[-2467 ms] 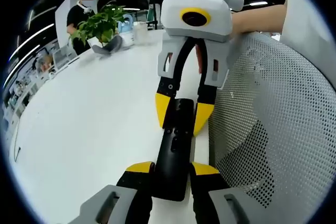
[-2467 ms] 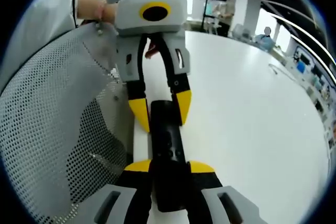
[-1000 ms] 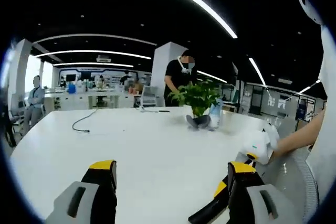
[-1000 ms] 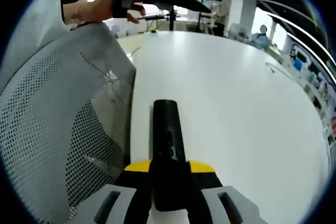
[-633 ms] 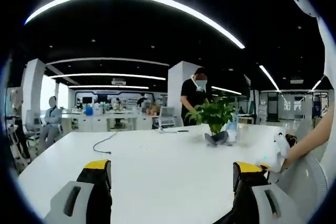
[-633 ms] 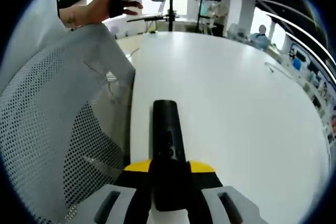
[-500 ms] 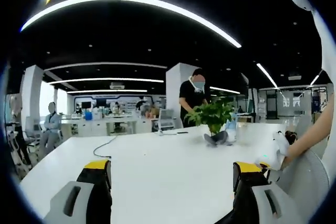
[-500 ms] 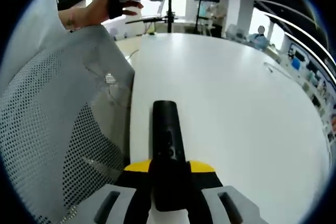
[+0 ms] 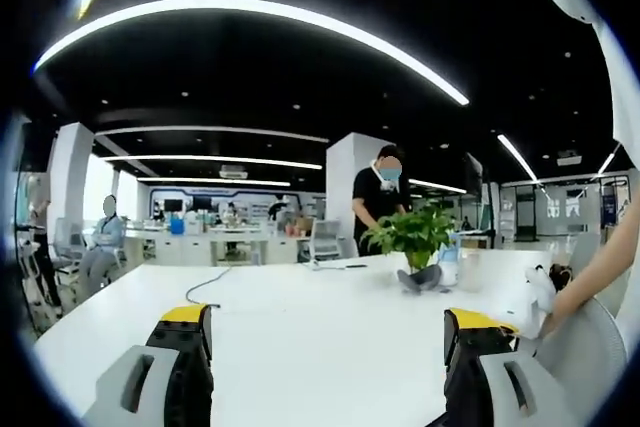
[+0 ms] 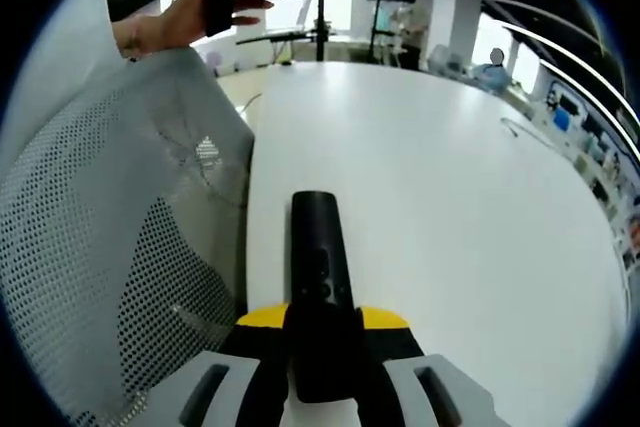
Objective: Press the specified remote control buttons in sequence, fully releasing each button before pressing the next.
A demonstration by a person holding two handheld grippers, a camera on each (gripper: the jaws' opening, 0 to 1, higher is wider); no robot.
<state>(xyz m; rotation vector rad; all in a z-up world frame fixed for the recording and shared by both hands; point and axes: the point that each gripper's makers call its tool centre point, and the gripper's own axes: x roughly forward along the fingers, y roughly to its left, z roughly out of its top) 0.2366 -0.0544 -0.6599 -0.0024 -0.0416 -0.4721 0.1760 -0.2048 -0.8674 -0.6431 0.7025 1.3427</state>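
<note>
On the smooth white table (image 10: 470,207), the right gripper (image 10: 322,322) clamps a slim black remote (image 10: 320,277). Left gripper (image 9: 325,332) is raised over that table, jaws wide apart.

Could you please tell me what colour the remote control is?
The remote control is black, seen best in the right gripper view, where the right gripper grips it.

Remote (image 10: 320,287) near end hidden between jaws (buttons unreadable).
</note>
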